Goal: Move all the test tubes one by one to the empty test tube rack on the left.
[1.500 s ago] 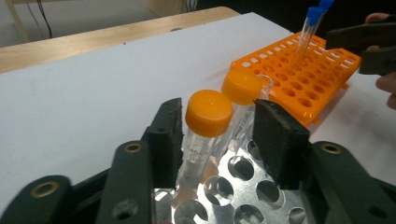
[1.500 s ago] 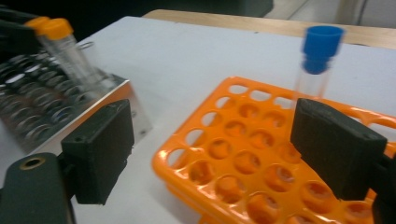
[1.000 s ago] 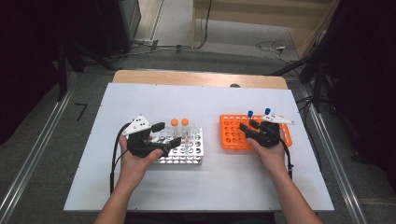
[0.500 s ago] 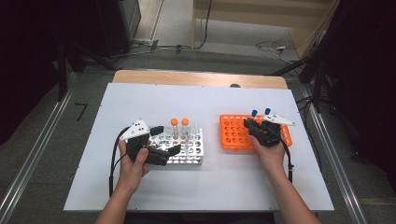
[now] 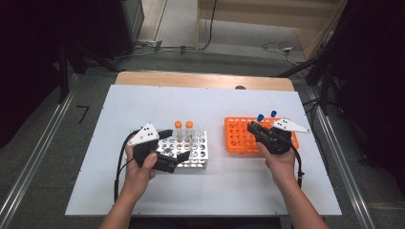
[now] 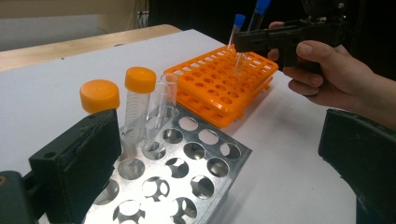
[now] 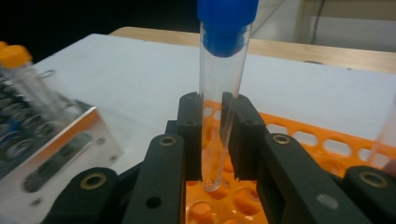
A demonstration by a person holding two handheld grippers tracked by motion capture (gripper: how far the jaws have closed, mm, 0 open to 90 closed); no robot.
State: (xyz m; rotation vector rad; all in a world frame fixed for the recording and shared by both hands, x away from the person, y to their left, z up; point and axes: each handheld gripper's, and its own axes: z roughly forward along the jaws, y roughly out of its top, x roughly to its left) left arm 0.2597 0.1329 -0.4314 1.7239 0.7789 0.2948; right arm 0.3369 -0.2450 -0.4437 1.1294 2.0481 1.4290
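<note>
My right gripper (image 5: 252,127) is shut on a clear tube with a blue cap (image 7: 227,17), its rounded tip just above the holes of the orange rack (image 5: 237,140). In the left gripper view that tube (image 6: 238,28) hangs in the right gripper (image 6: 241,40). A second blue-capped tube (image 5: 273,114) stands in the orange rack behind. My left gripper (image 5: 175,144) has just been opening and stands open over the metal rack (image 6: 201,172), pressing on nothing. Two orange-capped tubes (image 6: 139,80) and an uncapped clear tube (image 6: 166,95) stand in that rack.
Both racks rest on a white tabletop (image 5: 143,107), with bare room around them on all sides. A wooden edge (image 5: 200,79) runs along the far side. Cables (image 5: 117,167) trail from each gripper toward the person.
The left gripper's jaws have spread wider over the metal rack. The right gripper has closed on the blue-capped tube and risen slightly with it.
</note>
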